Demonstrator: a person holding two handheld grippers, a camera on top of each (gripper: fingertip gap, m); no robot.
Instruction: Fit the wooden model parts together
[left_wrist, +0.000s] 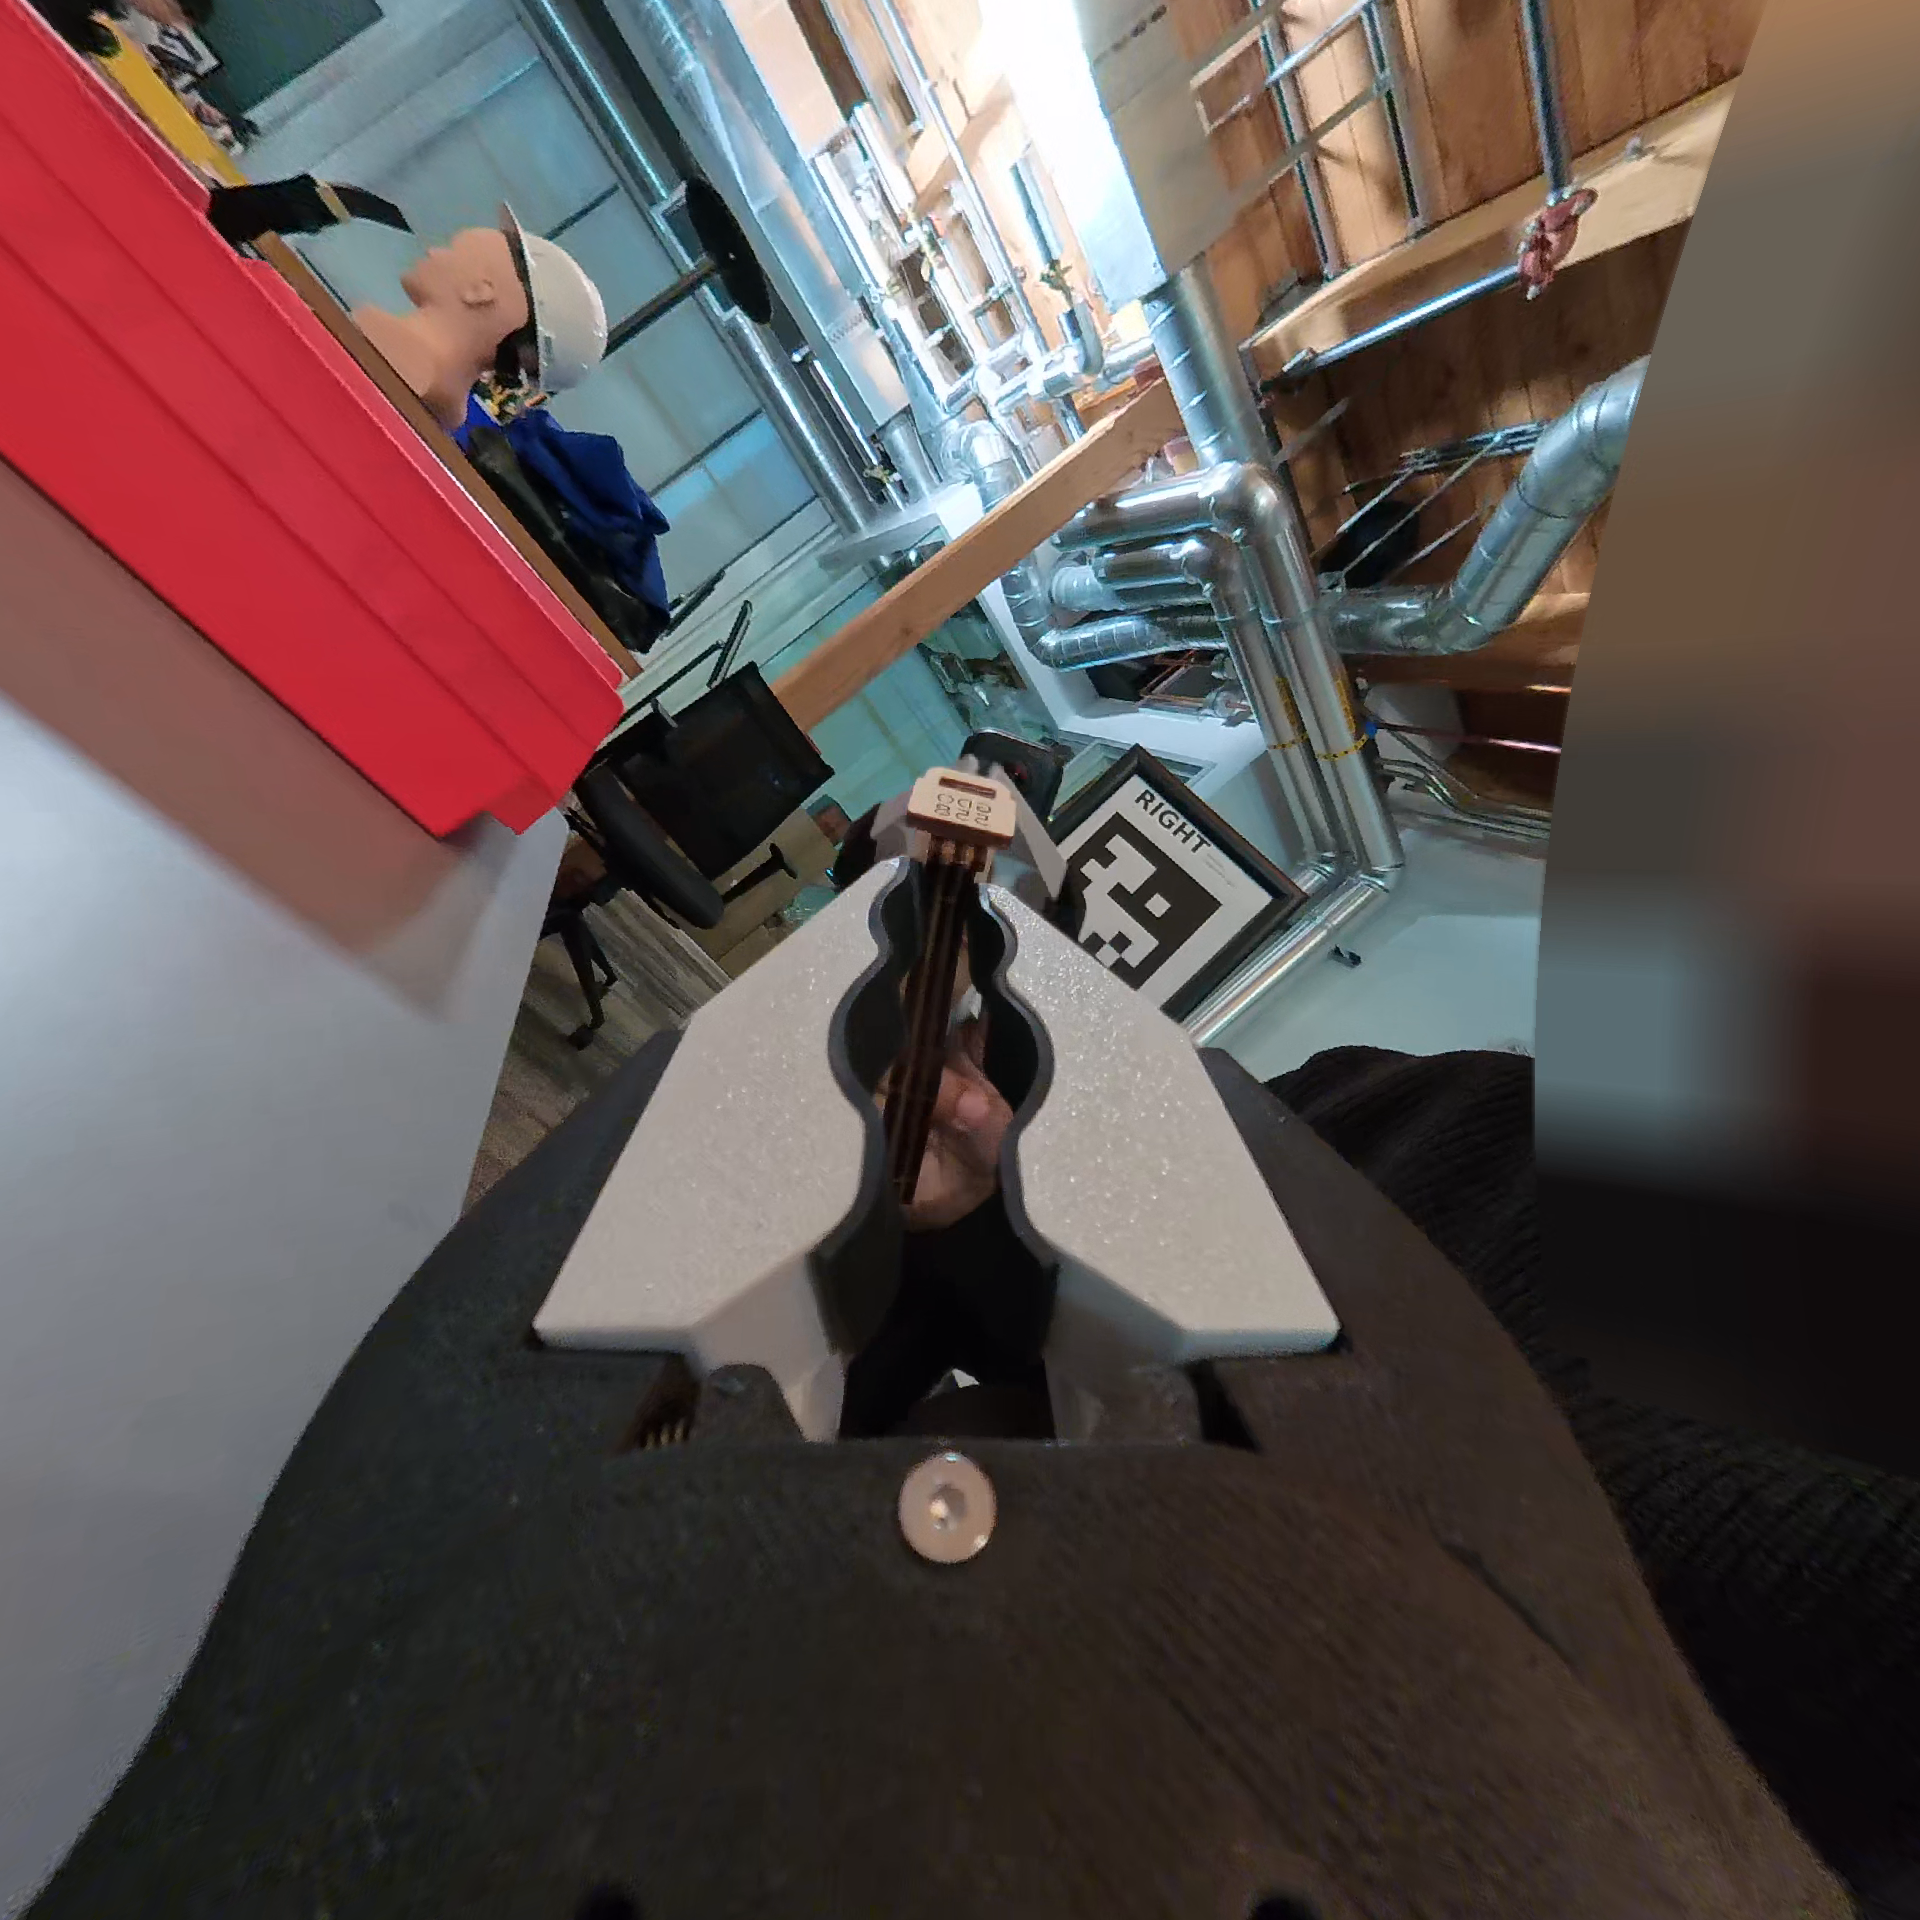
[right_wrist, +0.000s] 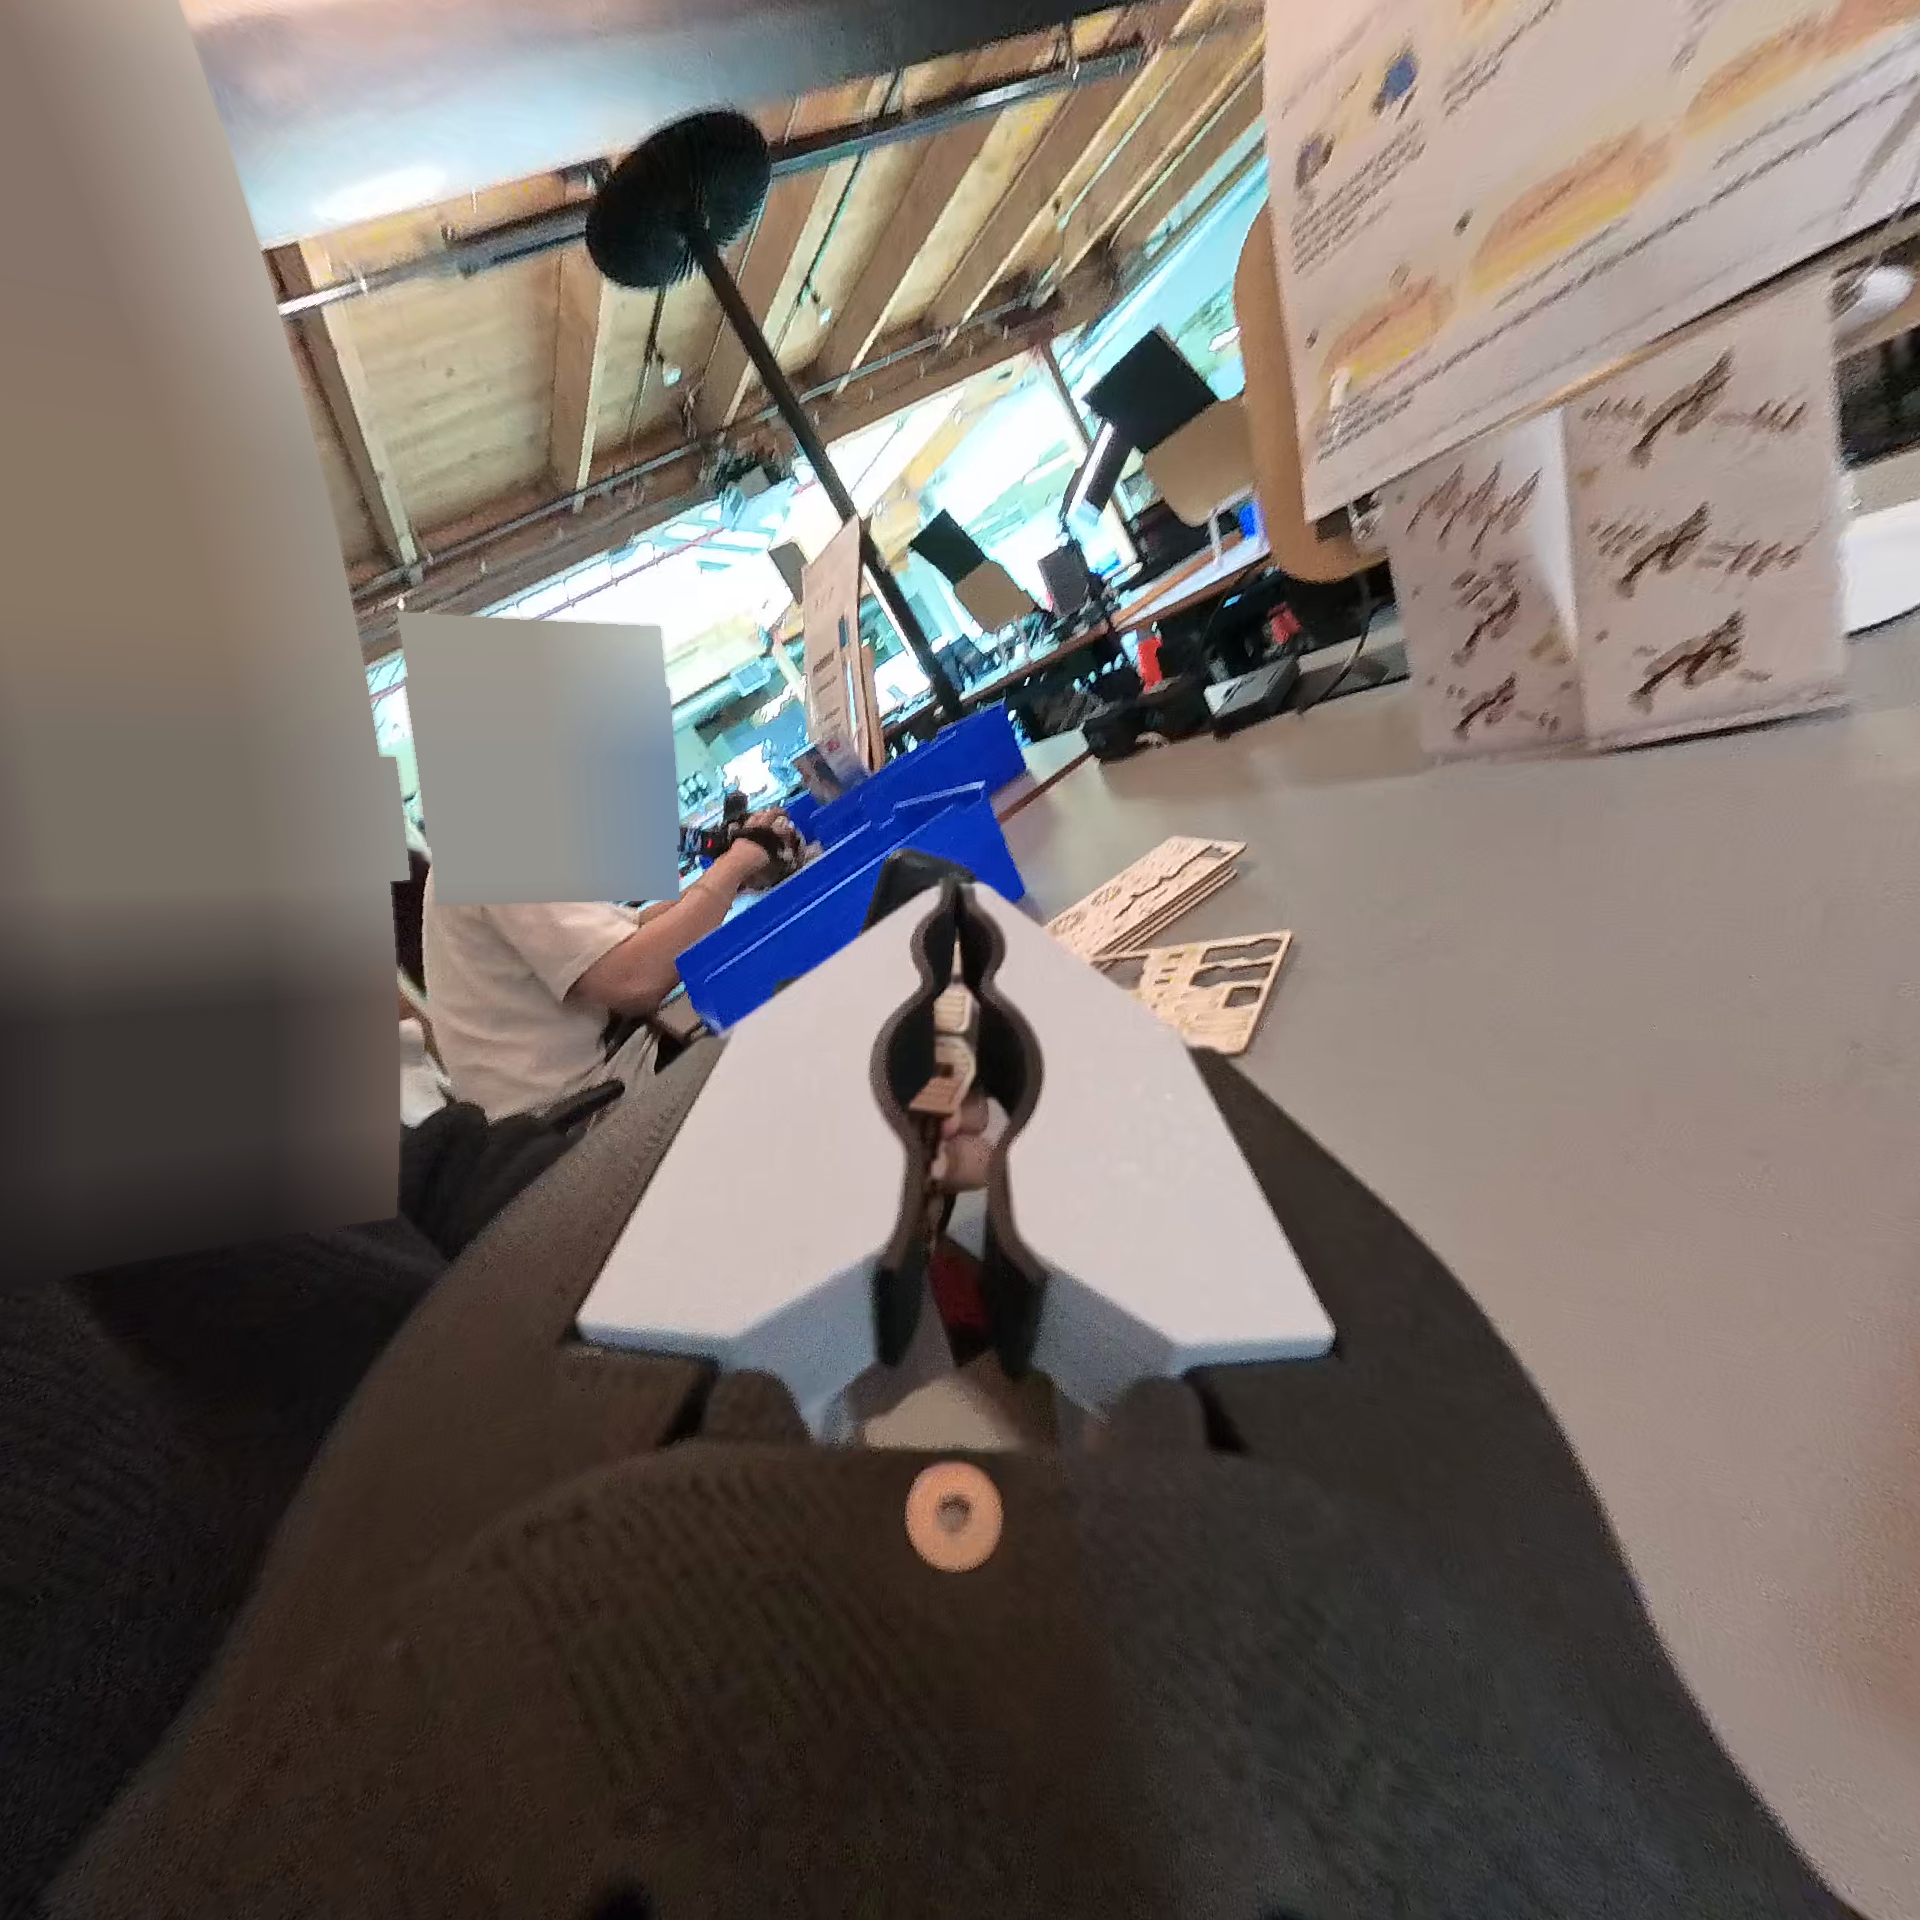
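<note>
In the left wrist view my left gripper (left_wrist: 940, 888) is shut on a flat wooden part (left_wrist: 935, 997) seen edge-on as thin dark-edged layers. The part's light end piece (left_wrist: 958, 812) sticks out past the fingertips. Right behind it is the right gripper's grey finger (left_wrist: 1034, 836) and its black-and-white marker plate (left_wrist: 1153, 904). In the right wrist view my right gripper (right_wrist: 954, 909) is shut on a small light wooden part (right_wrist: 940, 1075) that shows in the gap between the fingers. Whether the two parts touch is hidden.
A red bin (left_wrist: 260, 468) stands on the white table at the left. In the right wrist view, cut wooden sheets (right_wrist: 1153, 894) and a punched-out sheet (right_wrist: 1210, 987) lie on the grey table (right_wrist: 1558, 1039). A blue bin (right_wrist: 862, 883) is beyond the fingertips, with a patterned box (right_wrist: 1621, 582) at back right and a seated person (right_wrist: 520, 987) at left. There is about 5 cm between the tips of the two grippers.
</note>
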